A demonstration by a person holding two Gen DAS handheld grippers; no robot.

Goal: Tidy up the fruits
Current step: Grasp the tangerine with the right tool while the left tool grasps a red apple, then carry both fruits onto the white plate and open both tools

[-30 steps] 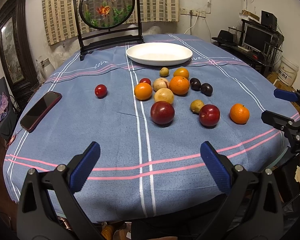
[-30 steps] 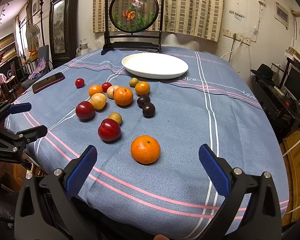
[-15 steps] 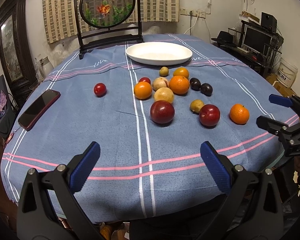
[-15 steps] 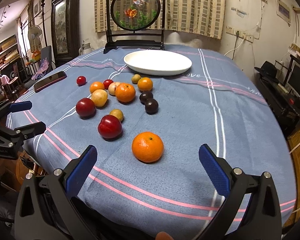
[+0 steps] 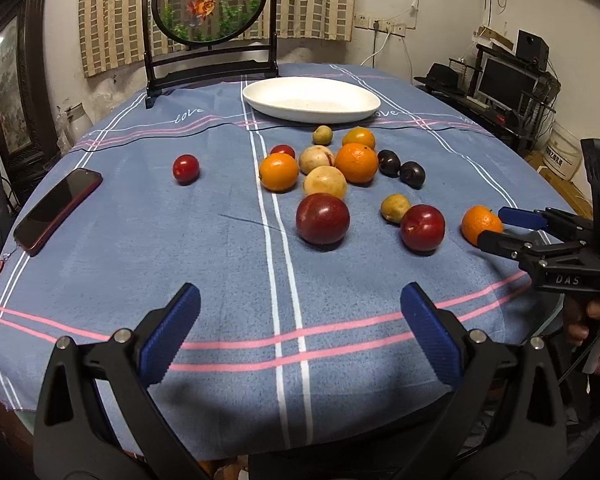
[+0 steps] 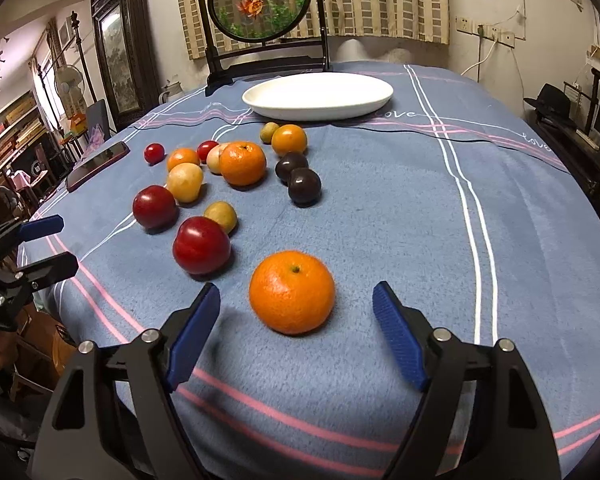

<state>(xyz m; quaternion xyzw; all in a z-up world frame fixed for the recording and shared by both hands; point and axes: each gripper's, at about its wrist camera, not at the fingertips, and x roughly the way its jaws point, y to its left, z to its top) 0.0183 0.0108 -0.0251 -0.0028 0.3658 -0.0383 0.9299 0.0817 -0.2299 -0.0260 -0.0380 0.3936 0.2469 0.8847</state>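
Several fruits lie on the blue tablecloth: oranges, red plums, dark plums and pale yellow ones. A white oval plate (image 5: 311, 99) stands empty behind them; it also shows in the right wrist view (image 6: 318, 95). My right gripper (image 6: 296, 306) is open, its blue pads on either side of the nearest orange (image 6: 292, 297), just short of it. That orange shows at the right in the left wrist view (image 5: 481, 224), with the right gripper (image 5: 500, 226) beside it. My left gripper (image 5: 300, 312) is open and empty near the front edge, apart from a large red plum (image 5: 322, 218).
A dark phone (image 5: 58, 208) lies at the table's left. A round goldfish screen on a black stand (image 5: 210, 8) stands behind the plate. A lone small red fruit (image 5: 185, 167) sits left of the cluster. Desk with monitor (image 5: 504, 80) at the right.
My right gripper has moved forward and down, so the nearest orange now sits between its open pads. My left gripper has crept slightly forward.
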